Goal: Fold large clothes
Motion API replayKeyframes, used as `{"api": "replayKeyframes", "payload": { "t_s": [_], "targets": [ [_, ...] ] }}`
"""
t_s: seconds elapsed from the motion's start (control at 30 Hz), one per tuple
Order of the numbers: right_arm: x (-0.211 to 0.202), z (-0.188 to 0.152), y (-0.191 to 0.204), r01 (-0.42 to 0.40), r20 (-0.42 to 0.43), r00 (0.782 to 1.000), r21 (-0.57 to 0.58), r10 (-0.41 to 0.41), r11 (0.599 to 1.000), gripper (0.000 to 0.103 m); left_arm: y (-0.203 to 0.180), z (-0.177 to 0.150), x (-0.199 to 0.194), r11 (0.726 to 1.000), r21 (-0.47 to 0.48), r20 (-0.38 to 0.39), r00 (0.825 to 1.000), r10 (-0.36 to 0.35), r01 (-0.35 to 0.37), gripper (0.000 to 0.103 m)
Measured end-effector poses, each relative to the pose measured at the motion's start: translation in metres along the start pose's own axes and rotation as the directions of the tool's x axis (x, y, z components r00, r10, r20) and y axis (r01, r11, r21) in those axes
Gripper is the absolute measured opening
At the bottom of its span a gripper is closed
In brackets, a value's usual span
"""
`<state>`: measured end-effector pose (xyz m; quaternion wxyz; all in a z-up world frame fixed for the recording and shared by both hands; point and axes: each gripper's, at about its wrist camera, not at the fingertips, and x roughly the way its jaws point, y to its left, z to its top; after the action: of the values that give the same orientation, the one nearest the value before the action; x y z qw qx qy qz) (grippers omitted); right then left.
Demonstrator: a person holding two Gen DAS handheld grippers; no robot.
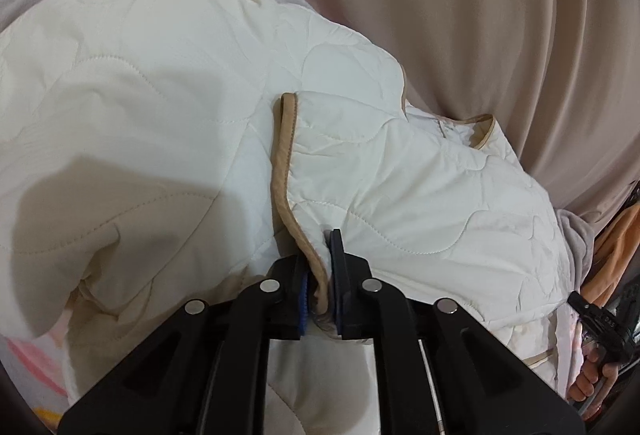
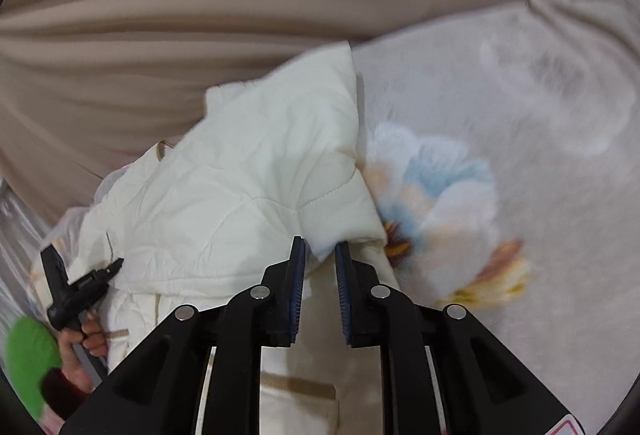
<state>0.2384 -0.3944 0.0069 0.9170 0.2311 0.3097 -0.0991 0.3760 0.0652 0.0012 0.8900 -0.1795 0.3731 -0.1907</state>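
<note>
One quilted jacket (image 1: 160,95); two hand-held grippers: left (image 1: 320,275) clamping trim, right (image 2: 320,255) narrowly parted around fabric.

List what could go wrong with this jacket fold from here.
1. The left gripper pinches only the tan-trimmed edge of the white quilted jacket; a hard pull could slip it free.
2. The right gripper has fabric between its pads, but a gap shows, so that fold may drop.
3. The puffy jacket bunches unevenly on the floral blanket, so creases could get folded in.
</note>
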Motion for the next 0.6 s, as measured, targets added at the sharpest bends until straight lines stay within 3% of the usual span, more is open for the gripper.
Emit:
{"api": "replayKeyframes", "payload": {
  "t_s": [0.03, 0.1, 0.2, 0.33, 0.37, 0.4, 0.47, 0.5, 0.53, 0.6],
  "targets": [
    [-0.007, 0.003, 0.008, 0.035, 0.035, 0.999, -0.034, -0.034, 0.999, 0.02, 0.0, 0.0, 0.001, 1.0, -0.006, 0.003, 1.0, -0.004, 0.004, 0.009],
    [-0.02, 0.011, 0.025, 0.079, 0.116, 0.991, -0.102, -0.067, 0.992, 0.022, 0.002, -0.004, -0.008, 1.0, -0.002, 0.007, 1.0, -0.001, 0.001, 0.009],
    [-0.017, 0.037, 0.04, 0.072, 0.161, 0.986, -0.156, -0.046, 0.985, 0.022, 0.001, -0.005, -0.014, 1.0, 0.012, 0.011, 1.0, 0.014, -0.014, 0.009],
    [0.034, 0.062, 0.064, 0.004, 0.084, 0.996, -0.2, 0.013, 0.98, 0.02, 0.002, -0.004, -0.015, 1.0, 0.012, 0.013, 1.0, 0.013, -0.013, 0.01],
    [0.05, 0.064, 0.069, 0.005, 0.064, 0.998, -0.214, 0.009, 0.977, 0.015, 0.001, -0.003, -0.012, 1.0, 0.009, 0.012, 1.0, 0.011, -0.011, 0.01],
    [0.064, 0.064, 0.07, 0.033, 0.052, 0.998, -0.227, -0.022, 0.973, 0.012, 0.002, -0.003, -0.01, 1.0, 0.005, 0.012, 1.0, 0.006, -0.006, 0.01],
    [0.099, 0.065, 0.056, 0.16, 0.027, 0.987, -0.236, -0.159, 0.958, 0.0, 0.003, -0.002, -0.009, 1.0, -0.001, 0.01, 1.0, -0.008, 0.008, 0.012],
    [0.107, 0.064, 0.045, 0.183, 0.03, 0.983, -0.22, -0.181, 0.958, 0.0, 0.003, -0.003, -0.008, 1.0, 0.001, 0.009, 1.0, -0.008, 0.008, 0.012],
    [0.106, 0.064, 0.035, 0.155, 0.036, 0.988, -0.187, -0.151, 0.97, 0.0, 0.003, -0.003, -0.009, 1.0, 0.003, 0.008, 1.0, -0.004, 0.004, 0.012],
    [0.087, 0.067, 0.026, 0.189, 0.071, 0.981, -0.11, -0.182, 0.976, 0.002, 0.003, -0.003, -0.009, 1.0, 0.004, 0.007, 1.0, -0.002, 0.002, 0.012]
  ]
}}
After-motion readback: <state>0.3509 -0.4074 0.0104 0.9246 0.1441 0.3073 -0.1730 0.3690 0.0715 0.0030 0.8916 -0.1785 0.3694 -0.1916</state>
